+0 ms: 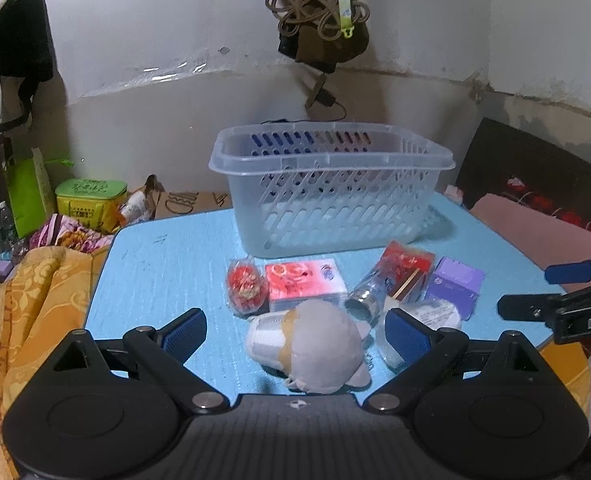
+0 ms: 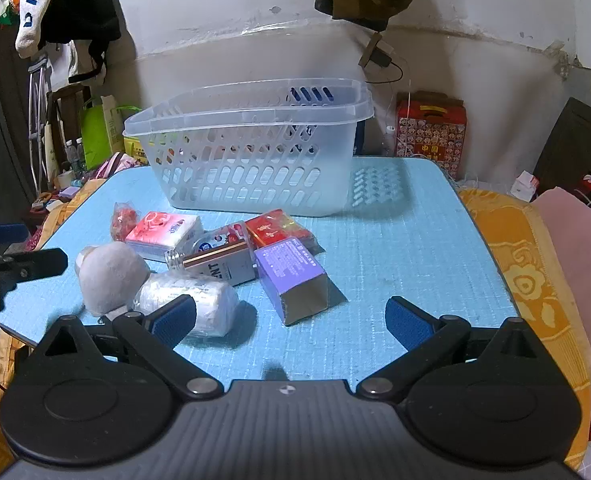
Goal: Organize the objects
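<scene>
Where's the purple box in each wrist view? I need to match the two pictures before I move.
Left wrist: the purple box sits at the right end of the clutter, just beyond the left gripper, whose jaws stand open.
Right wrist: it lies mid-frame, ahead of the open right gripper, cardboard end toward the camera.
Shared landmark: the clear basket on the blue table behind the clutter.

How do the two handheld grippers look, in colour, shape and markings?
Both the left gripper and the right gripper are black plastic with ribbed grey bodies, round pivot discs, silver rivets and blue textured pads on the jaws. White letters "DAS" mark the right one's side.
</scene>
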A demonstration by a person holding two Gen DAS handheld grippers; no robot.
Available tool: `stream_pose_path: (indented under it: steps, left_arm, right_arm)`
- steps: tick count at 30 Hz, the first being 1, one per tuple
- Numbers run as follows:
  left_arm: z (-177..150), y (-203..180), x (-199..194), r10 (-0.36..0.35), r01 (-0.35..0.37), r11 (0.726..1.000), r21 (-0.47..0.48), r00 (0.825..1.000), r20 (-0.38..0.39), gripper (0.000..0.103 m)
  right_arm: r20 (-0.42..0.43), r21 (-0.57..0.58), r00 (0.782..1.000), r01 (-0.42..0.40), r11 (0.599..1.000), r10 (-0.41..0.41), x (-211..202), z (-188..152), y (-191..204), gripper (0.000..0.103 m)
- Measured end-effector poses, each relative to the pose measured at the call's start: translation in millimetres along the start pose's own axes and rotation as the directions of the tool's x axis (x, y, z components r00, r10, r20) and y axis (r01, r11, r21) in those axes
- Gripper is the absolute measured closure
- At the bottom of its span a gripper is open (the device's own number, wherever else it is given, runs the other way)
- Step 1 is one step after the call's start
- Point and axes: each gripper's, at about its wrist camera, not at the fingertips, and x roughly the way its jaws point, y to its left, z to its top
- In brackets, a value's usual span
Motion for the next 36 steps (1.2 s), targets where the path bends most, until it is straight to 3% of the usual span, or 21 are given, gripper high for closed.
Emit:
stream_pose_path:
  steps: [4, 9, 13, 17, 36]
  left_arm:
    - [1, 3, -7, -0.093, 0.095, 0.995, -0.026, 0.995, 0.045, 0.000]
    - [-4, -14, -2, -0.067, 0.066, 0.996, 0.062, 0.998, 0.008, 0.000]
    - [-4, -10, -3, -0.043, 0.043, 0.999, 0.031, 0.999, 0.008, 0.001]
    - [-4, -1, -3, -0.049, 0.049, 0.999, -0.012, 0.999, 0.006, 0.001]
    - [-10, -4, 7, -0.066, 0.067, 0.998, 0.013, 0.996, -0.055, 0.004]
  right_arm:
    - [0.006, 0.004, 1.000, -0.005, 1.000, 0.005, -1, 0, -1, 0.000]
    - [0.008, 0.060, 0.997, -0.074, 0.995, 0.074, 2, 1, -9, 0.000]
    - [0.014, 0.103, 0.997, -0.079, 0.991, 0.078, 2, 0, -16, 0.000]
    - [0.045, 0.070, 0.997, -0.059, 0.996, 0.056, -2, -3, -11, 0.000]
    - [0.092, 0.003, 0.993, -0.071, 0.997, 0.070, -4, -6, -3, 0.000]
